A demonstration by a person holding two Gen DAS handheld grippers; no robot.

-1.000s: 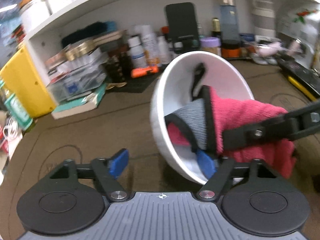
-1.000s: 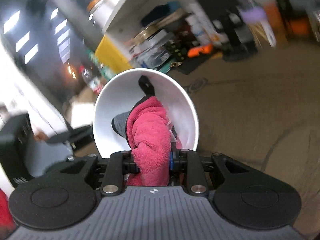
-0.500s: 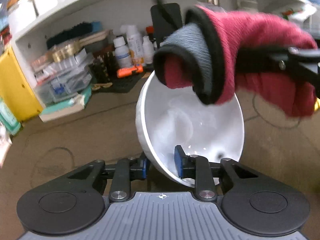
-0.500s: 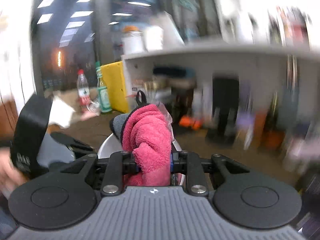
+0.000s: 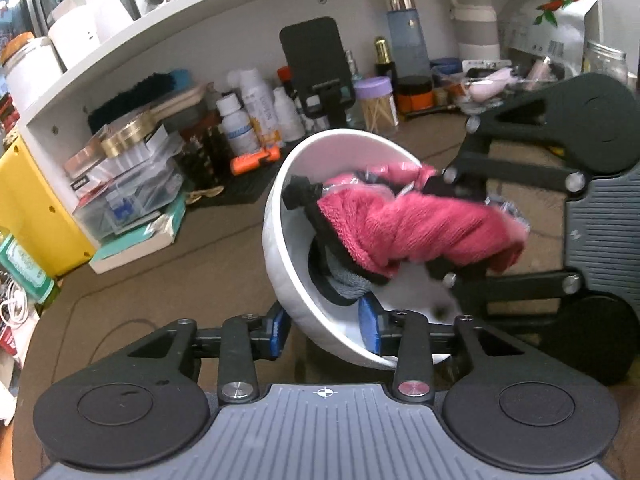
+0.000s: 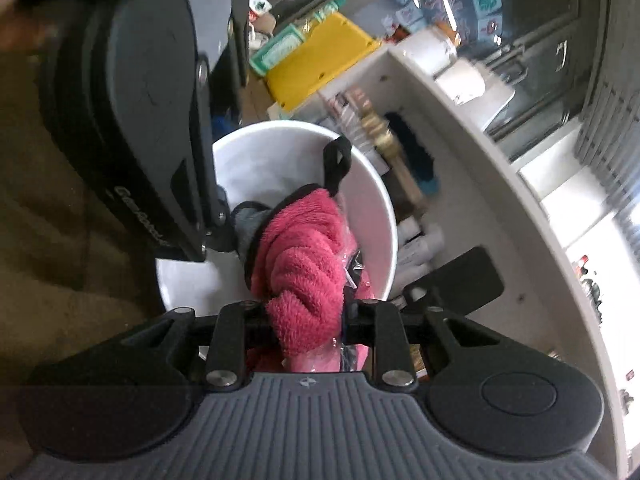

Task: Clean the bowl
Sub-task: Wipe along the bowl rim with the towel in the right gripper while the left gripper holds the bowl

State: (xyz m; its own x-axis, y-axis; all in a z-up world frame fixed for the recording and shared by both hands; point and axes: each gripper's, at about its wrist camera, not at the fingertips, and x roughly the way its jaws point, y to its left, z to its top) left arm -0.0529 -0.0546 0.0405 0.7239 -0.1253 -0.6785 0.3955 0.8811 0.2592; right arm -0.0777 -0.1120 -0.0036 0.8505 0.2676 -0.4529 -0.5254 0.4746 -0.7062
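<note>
A white bowl (image 5: 288,248) is tipped on its side above the brown table, its mouth facing right. My left gripper (image 5: 322,330) has the bowl's lower rim between its blue pads, one outside the wall and one inside; its jaws are opening slightly while still bearing the bowl. My right gripper (image 5: 436,228), rolled onto its side, comes in from the right and is shut on a pink cloth (image 5: 420,232) with grey lining and black trim. The cloth is pushed into the bowl. In the right wrist view the cloth (image 6: 304,264) fills the bowl (image 6: 260,160) beyond the right gripper (image 6: 310,320).
A white shelf unit at the back holds bottles, jars and a black phone on a stand (image 5: 316,64). Clear plastic boxes (image 5: 128,188) and a yellow box (image 5: 32,200) stand at the left. The left gripper's black housing (image 6: 140,100) crowds the right wrist view.
The left gripper went from wide open to closed on the bowl's rim. The right gripper lifted the cloth out above the bowl, rolled onto its side and pushed it back inside.
</note>
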